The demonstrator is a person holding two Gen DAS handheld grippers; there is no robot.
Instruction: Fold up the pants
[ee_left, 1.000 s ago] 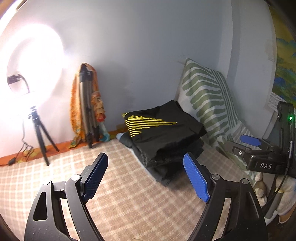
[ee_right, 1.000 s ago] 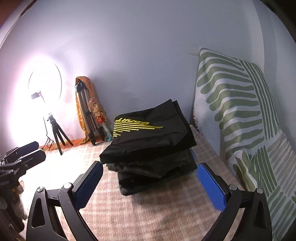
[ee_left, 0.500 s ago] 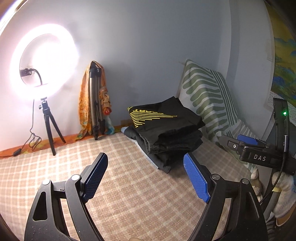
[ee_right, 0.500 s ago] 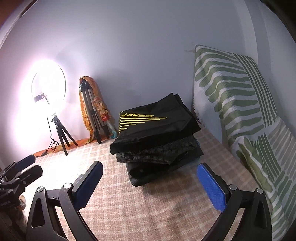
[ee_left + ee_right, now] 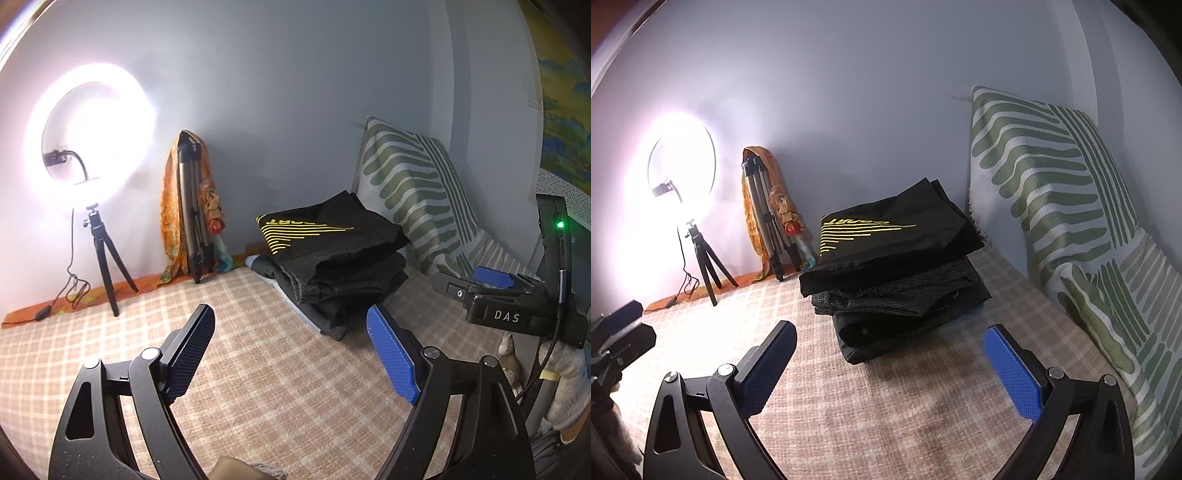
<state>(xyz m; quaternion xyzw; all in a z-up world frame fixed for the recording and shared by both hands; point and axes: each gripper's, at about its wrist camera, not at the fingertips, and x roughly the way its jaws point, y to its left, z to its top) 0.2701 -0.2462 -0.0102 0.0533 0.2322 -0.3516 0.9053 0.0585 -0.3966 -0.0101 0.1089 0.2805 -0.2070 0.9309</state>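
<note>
Left hand-held gripper (image 5: 290,354): jaws spread wide and just been opening a little further, nothing between them, only checked bed cover (image 5: 258,387) below. Right hand-held gripper (image 5: 886,363): jaws also wide apart, empty.

Pants: a stack of folded dark garments (image 5: 894,273) lies ahead of both hand-held grippers, slightly right of the left one, roughly centred before the right one, not touched by either. Top piece carries yellow stripe print (image 5: 857,232). Stack sits against the far end of the bed, just beside the green-striped pillow (image 5: 1052,206), probably parked there to keep the near bed cover free as folding space.

Ring light on tripod (image 5: 88,136) stands far left by the wall, lighting the work area.

Judgement: both held open and low, likely ready to reach for a garment; no fold in hand.
</note>
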